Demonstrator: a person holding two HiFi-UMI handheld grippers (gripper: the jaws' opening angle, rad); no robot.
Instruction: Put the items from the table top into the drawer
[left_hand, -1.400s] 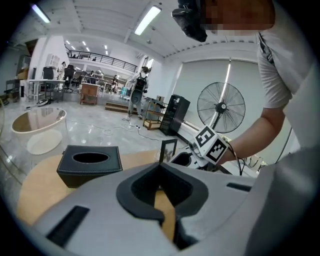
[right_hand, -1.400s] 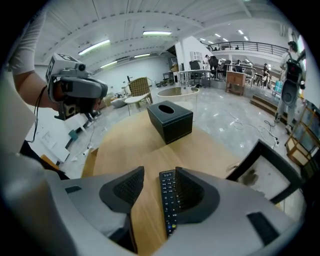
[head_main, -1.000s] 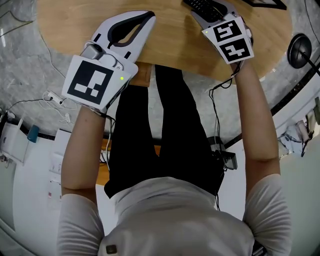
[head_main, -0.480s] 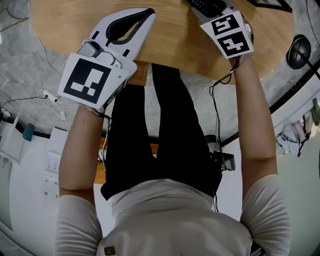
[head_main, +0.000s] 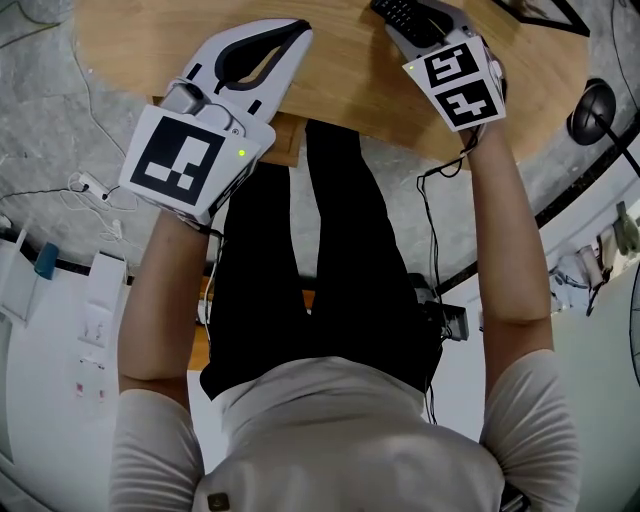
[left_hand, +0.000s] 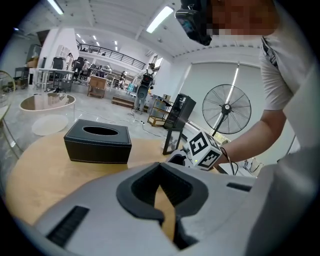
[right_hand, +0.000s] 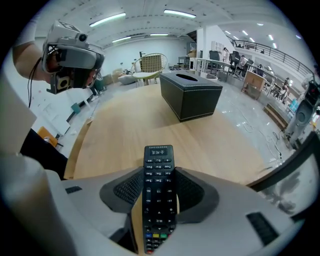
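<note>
Right gripper jaws closing on slim black plastic remote control, pads at its sides, on wooden table, well apart from black leather tissue box. Left gripper tips pressed together, empty.

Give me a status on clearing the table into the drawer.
Done: nothing visibly stowed yet; no open drawer shows. In hand: the right gripper has its jaws closing on the remote control, which sits between them. The left gripper is shut and empty. Left: carrying the remote to the drawer, and the black tissue box still on the table.
</note>
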